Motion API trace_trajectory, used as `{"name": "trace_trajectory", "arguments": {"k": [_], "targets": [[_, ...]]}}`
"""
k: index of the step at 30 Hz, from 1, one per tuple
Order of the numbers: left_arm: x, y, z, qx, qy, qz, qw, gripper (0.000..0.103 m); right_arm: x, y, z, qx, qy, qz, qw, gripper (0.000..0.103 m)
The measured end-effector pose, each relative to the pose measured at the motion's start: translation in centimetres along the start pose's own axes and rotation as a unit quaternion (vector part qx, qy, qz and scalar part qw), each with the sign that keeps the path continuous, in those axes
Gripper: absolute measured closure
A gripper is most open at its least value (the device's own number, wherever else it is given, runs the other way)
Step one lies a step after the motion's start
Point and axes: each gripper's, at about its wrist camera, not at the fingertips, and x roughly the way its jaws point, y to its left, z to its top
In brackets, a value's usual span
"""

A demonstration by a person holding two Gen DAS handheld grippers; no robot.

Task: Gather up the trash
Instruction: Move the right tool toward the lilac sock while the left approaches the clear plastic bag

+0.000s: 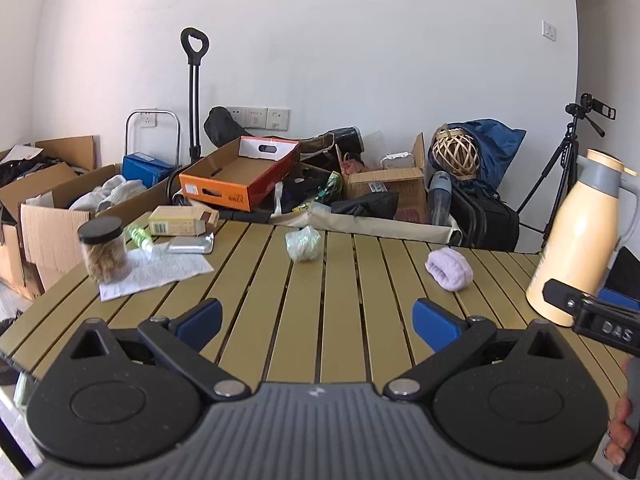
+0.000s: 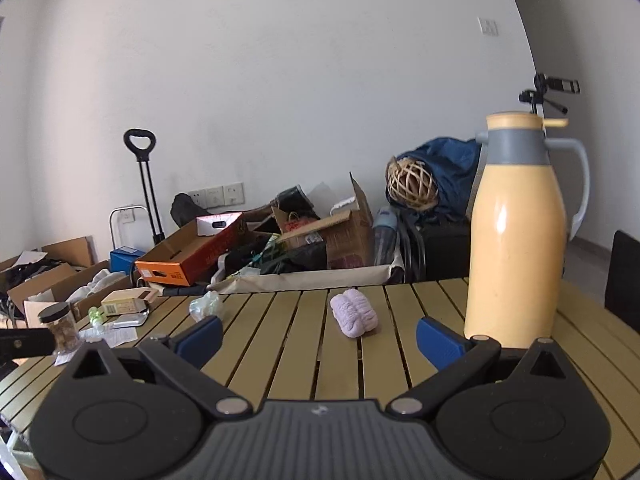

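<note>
A crumpled clear plastic wad (image 1: 303, 243) lies mid-table on the slatted table (image 1: 344, 320), and shows in the right wrist view (image 2: 206, 305). At the table's left lie a silver foil wrapper (image 1: 190, 245), a small green bottle (image 1: 140, 237), a printed paper sheet (image 1: 160, 270) and a carton (image 1: 182, 220). My left gripper (image 1: 318, 318) is open and empty, near the front of the table, well short of the wad. My right gripper (image 2: 320, 338) is open and empty, just short of a lilac cloth roll (image 2: 353, 317). The cloth roll also shows in the left wrist view (image 1: 449, 269).
A tall cream thermos jug (image 2: 518, 236) stands at the table's right, close to my right gripper's right finger. A jar with a black lid (image 1: 104, 254) stands on the paper at the left. Cardboard boxes (image 1: 236, 174), bags and a tripod (image 1: 568, 160) crowd the floor behind.
</note>
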Motion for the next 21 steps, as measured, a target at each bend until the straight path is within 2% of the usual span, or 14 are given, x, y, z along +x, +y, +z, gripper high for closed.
{"name": "trace_trajectory", "arguments": {"k": [5, 10, 17, 21], "targets": [[3.5, -0.2, 1.7, 0.002, 0.004, -0.002, 1.0000, 0.000, 5.9, -1.3, 0.4, 0.019, 0.022, -0.003, 1.000, 0.000], [8.1, -0.7, 3.1, 0.010, 0.014, -0.001, 0.9999, 0.000, 11.6, -1.8, 0.7, -0.016, 0.030, -0.010, 0.999, 0.000], [14.9, -1.2, 4.4, 0.015, 0.038, 0.003, 0.9991, 0.000, 20.4, -2.3, 0.9, -0.045, 0.083, -0.014, 0.995, 0.002], [18.4, -1.3, 4.9, 0.013, 0.051, 0.009, 0.9986, 0.000, 24.6, -2.4, 0.3, -0.064, 0.119, -0.029, 0.990, 0.008]]}}
